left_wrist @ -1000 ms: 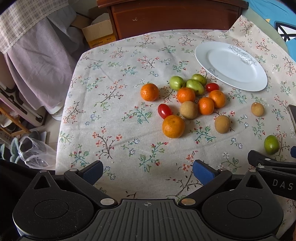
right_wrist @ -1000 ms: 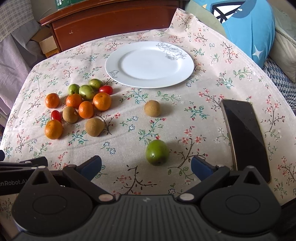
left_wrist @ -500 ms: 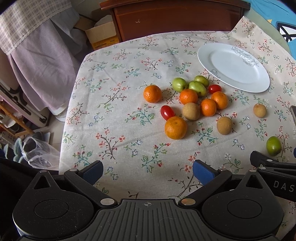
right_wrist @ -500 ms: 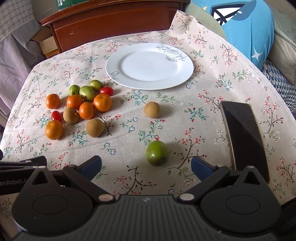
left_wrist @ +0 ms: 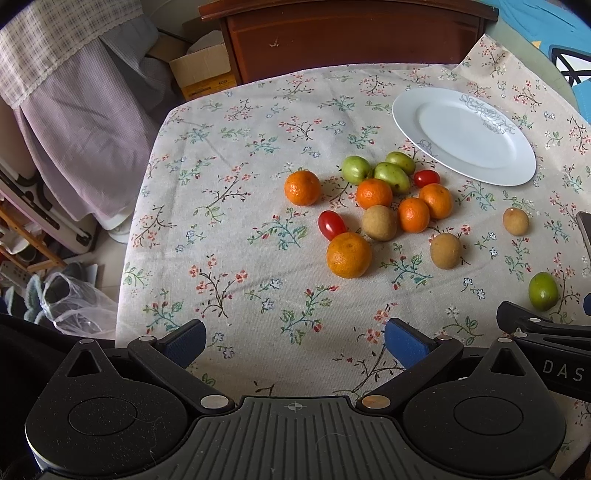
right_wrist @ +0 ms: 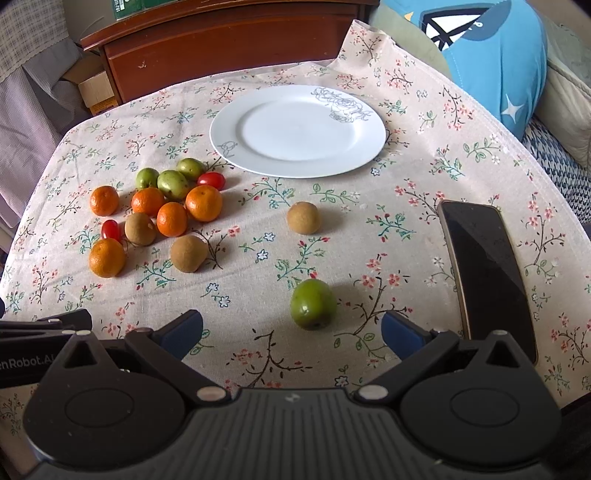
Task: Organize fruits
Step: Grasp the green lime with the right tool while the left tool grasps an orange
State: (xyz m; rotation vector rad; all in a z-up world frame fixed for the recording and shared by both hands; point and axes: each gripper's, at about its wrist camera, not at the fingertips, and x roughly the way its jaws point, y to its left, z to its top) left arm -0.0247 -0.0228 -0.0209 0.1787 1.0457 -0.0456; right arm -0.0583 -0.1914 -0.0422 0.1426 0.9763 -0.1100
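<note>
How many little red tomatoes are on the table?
2. One red tomato sits at the far end of the fruit pile, near the plate. The other red tomato sits beside the nearest orange. None looks hidden.

phone on floral tablecloth | cardboard box beside wooden cabinet | blue cushion
</note>
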